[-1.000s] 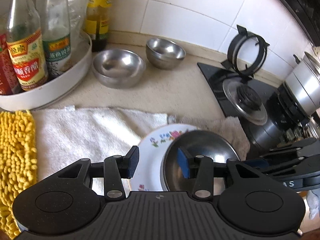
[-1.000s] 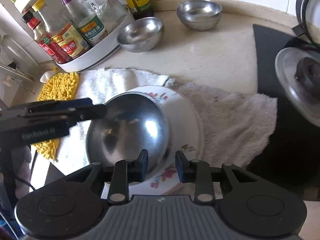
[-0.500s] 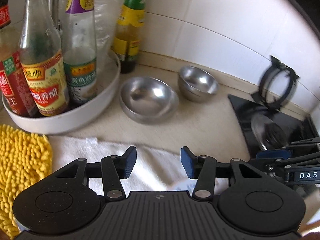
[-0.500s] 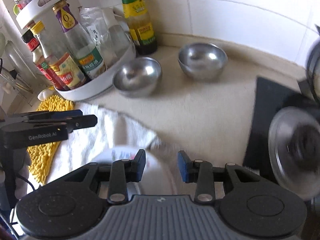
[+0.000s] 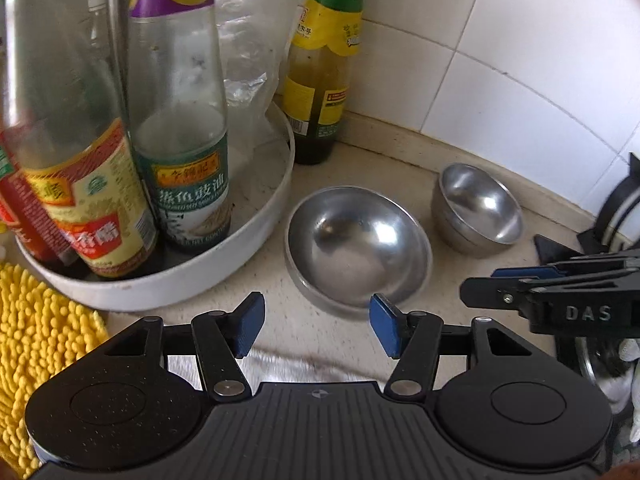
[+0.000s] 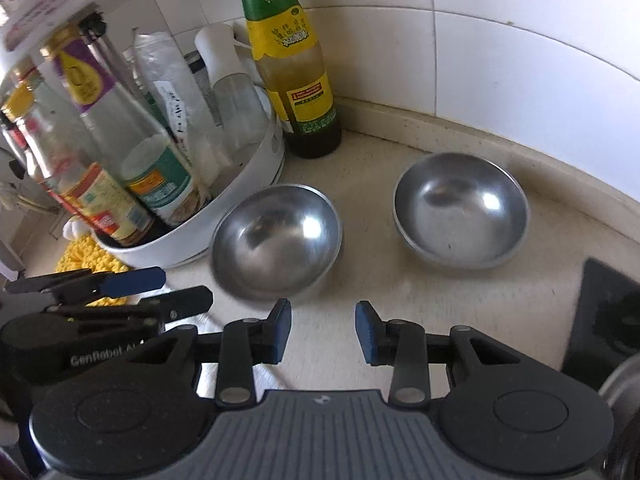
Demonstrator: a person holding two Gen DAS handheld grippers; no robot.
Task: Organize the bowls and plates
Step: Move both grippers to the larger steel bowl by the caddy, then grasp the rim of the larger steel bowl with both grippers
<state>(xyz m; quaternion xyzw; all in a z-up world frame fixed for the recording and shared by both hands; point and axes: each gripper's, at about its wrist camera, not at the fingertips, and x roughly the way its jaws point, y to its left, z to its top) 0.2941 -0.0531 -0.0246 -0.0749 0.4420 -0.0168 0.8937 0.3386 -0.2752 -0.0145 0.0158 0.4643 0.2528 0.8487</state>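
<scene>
Two steel bowls stand upright on the beige counter. The nearer bowl (image 5: 358,246) (image 6: 276,242) sits beside the white bottle tray. The farther bowl (image 5: 480,210) (image 6: 460,210) sits to its right, near the wall. My left gripper (image 5: 317,326) is open and empty, just short of the nearer bowl's front rim. My right gripper (image 6: 323,330) is open and empty, over bare counter in front of the gap between the two bowls. The right gripper also shows in the left wrist view (image 5: 520,284), and the left gripper in the right wrist view (image 6: 160,288).
A white round tray (image 5: 224,248) (image 6: 208,220) holds several sauce bottles at the left. A green-capped bottle (image 5: 320,80) (image 6: 296,80) stands against the tiled wall. A yellow mat (image 5: 36,328) and a white towel (image 5: 304,368) lie near me. The black stove (image 6: 600,312) is at the right.
Both grippers have moved forward, away from the flowered plate and the bowl on it, toward the two bowls at the back. The plate has dropped out of view. Both grippers stay open.
</scene>
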